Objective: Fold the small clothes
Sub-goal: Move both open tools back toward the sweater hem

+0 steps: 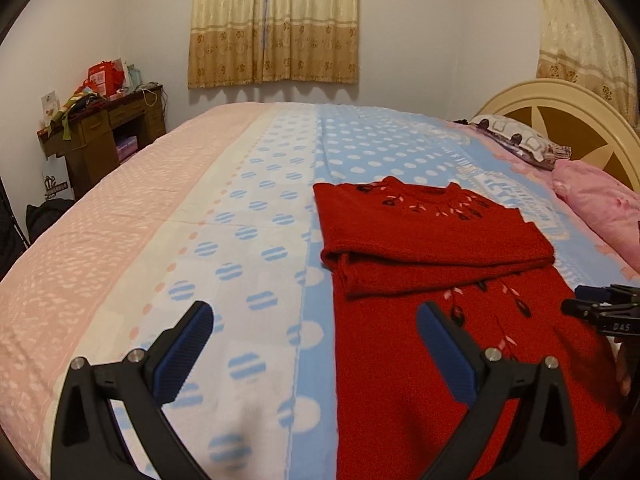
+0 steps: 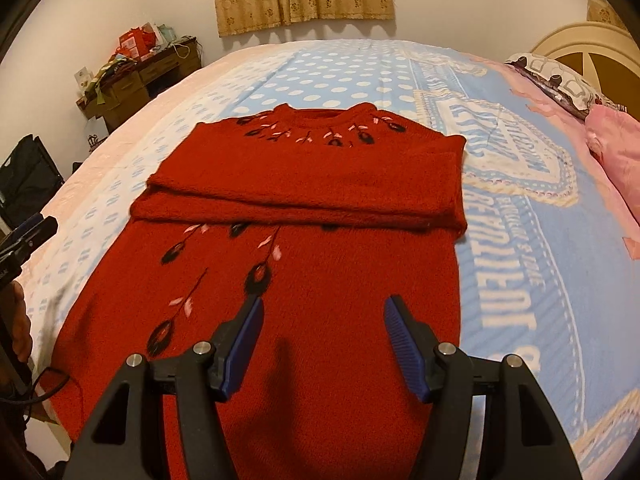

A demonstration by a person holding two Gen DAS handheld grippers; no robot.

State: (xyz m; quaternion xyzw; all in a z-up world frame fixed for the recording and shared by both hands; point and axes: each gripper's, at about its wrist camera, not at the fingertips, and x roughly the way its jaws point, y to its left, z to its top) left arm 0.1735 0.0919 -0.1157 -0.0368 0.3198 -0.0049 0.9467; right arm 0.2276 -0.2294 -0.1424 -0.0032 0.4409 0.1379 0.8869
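Observation:
A red knit sweater [image 2: 320, 280] with black and pink embroidery lies flat on the bed, neck away from me, both sleeves folded across the chest [image 2: 304, 192]. It also shows in the left wrist view [image 1: 440, 280]. My right gripper [image 2: 324, 320] is open and empty, above the sweater's lower body. My left gripper [image 1: 316, 332] is open and empty, above the sweater's left edge and the bedspread. The right gripper's tip [image 1: 600, 308] shows at the right edge of the left wrist view. The left gripper [image 2: 28, 236] shows at the left edge of the right wrist view.
The bed is covered by a blue, white and pink dotted bedspread [image 1: 240, 220]. Pink and patterned pillows [image 1: 592, 196] lie by the cream headboard [image 1: 568, 108] at right. A cluttered wooden desk [image 1: 104, 128] stands at the far left. Curtains [image 1: 276, 20] hang on the back wall.

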